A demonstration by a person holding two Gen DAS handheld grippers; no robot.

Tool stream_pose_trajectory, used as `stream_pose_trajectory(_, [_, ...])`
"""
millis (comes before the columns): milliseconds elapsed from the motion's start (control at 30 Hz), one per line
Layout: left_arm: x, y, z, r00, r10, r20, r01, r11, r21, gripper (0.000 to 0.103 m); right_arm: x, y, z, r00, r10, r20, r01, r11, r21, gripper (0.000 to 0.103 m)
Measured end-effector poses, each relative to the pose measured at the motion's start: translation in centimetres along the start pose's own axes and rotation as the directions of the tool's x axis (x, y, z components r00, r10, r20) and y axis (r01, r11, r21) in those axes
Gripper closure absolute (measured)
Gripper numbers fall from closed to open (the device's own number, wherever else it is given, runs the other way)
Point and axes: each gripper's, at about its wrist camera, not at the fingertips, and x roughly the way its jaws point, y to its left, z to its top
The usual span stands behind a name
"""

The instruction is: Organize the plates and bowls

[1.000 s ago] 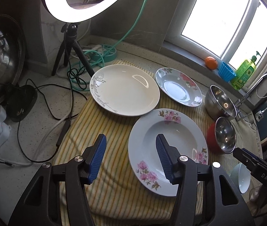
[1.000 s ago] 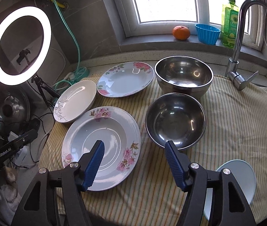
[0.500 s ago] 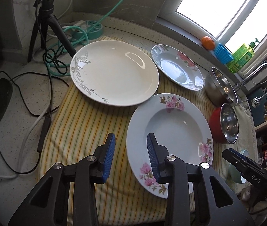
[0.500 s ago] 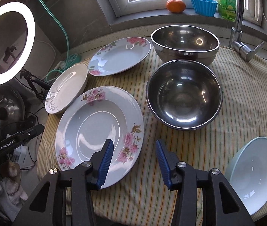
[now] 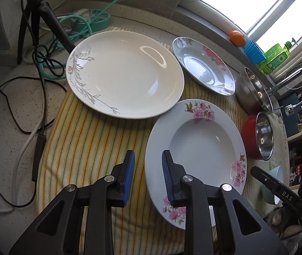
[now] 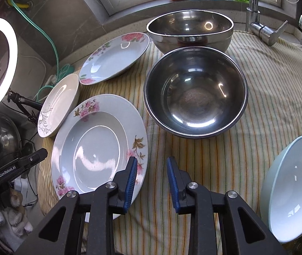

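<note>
both tongs narrower, closer in

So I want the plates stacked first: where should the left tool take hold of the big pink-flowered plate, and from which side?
Probably the broad flat rim at the near-left edge of the pink-flowered plate, coming in low from the cloth side. The left tool already straddles that edge, one finger above the rim, jaws part open. The rim lies flat on the striped cloth, so tilt under it.
</note>
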Motion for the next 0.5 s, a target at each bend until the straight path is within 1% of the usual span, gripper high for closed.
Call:
stream_pose_trajectory(167, [0.5,-0.1,0.2,1.0,0.0,-0.012,0.0,1.0,0.002,0.079,0.3,0.1,0.0,1.0,0.014,-0.013,-0.014,1.0,0.006,0.078])
stream_pose_trajectory(233, [0.8,-0.1,0.2,1.0,-0.001,-0.019,0.001,1.0,0.001,0.079,0.6,0.2,0.0,1.0,0.022,-0.02,-0.022,1.0,0.01,0.081])
stream_pose_trajectory(400, [1.5,-0.3,0.3,0.999,0.0,-0.034,0.0,1.0,0.002,0.079,1.2,0.0,0.1,0.999,0.032,-0.034,-0.031,0.999,0.018,0.081])
stream_pose_trajectory(500, [1.8,-0.5,0.4,0.999,0.006,-0.035,-0.006,1.0,0.01,0.08,1.7,0.2,0.2,0.997,0.048,-0.06,-0.048,0.999,0.002,0.081])
